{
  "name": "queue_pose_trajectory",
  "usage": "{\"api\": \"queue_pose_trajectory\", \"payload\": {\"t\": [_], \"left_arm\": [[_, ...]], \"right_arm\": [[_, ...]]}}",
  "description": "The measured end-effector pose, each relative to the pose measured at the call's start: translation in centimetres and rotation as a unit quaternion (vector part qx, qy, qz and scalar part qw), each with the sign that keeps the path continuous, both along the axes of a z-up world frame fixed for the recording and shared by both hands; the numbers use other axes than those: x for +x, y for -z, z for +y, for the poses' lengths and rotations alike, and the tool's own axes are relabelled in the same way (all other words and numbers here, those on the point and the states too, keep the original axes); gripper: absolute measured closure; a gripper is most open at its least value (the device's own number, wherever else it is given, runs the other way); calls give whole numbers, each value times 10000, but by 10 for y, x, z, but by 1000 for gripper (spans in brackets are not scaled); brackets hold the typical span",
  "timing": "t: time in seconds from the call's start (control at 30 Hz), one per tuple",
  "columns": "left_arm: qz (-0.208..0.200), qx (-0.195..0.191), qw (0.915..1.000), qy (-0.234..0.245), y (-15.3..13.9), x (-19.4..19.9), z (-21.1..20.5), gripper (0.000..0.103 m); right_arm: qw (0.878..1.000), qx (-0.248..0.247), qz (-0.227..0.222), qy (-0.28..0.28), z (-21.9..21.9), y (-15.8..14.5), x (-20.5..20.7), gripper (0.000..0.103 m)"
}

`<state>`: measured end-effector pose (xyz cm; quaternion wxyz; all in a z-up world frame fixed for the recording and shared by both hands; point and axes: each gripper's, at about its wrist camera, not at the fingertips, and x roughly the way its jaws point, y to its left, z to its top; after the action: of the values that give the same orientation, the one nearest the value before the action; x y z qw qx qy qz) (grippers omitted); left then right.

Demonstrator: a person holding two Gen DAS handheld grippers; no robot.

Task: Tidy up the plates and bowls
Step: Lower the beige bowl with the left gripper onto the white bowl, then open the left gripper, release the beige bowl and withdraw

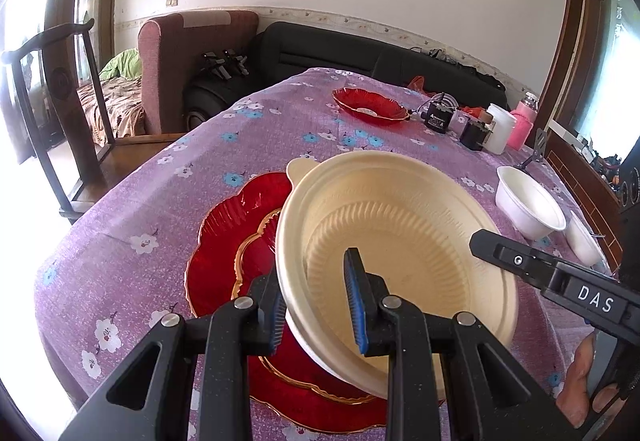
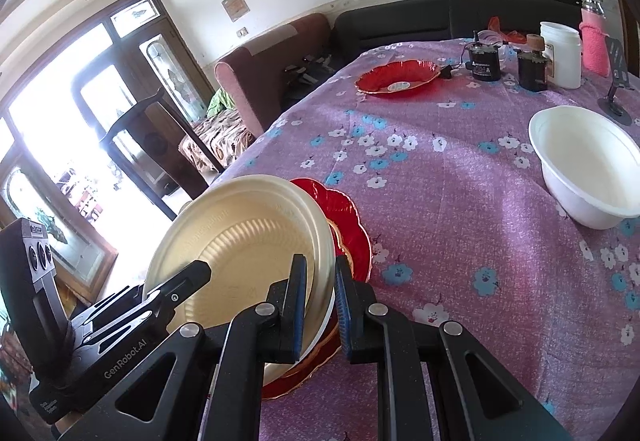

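You hold the cream bowl (image 1: 396, 241) over the red plate (image 1: 236, 241): left tongs (image 1: 318, 305) and right tongs (image 2: 320, 305) both pinch its rim. Next, lower it level onto that plate.

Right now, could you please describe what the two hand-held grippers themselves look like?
Both are matte black plastic with triangular cut-outs and silver pivot bolts. The left hand-held gripper has ribbed blue pads on its fingers and white "GenRobot.AI" lettering. The right hand-held gripper has the same blue pads and a white "DAS" label.
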<state>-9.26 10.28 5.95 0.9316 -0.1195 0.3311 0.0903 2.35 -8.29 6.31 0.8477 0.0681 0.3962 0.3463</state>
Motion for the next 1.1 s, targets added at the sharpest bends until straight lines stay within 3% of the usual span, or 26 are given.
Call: {"api": "queue_pose_trajectory", "payload": {"t": [0.57, 0.7, 1.1], "left_arm": [[-62, -29, 9999, -95, -4, -6, 6, 76], [-127, -12, 9998, -147, -8, -10, 6, 66], [-292, 212, 9988, -338, -21, -18, 2, 58]], "right_arm": [[9999, 50, 74, 56, -4, 2, 1, 87], [9999, 88, 100, 40, -6, 1, 2, 87], [9996, 247, 121, 112, -21, -4, 1, 87]]}}
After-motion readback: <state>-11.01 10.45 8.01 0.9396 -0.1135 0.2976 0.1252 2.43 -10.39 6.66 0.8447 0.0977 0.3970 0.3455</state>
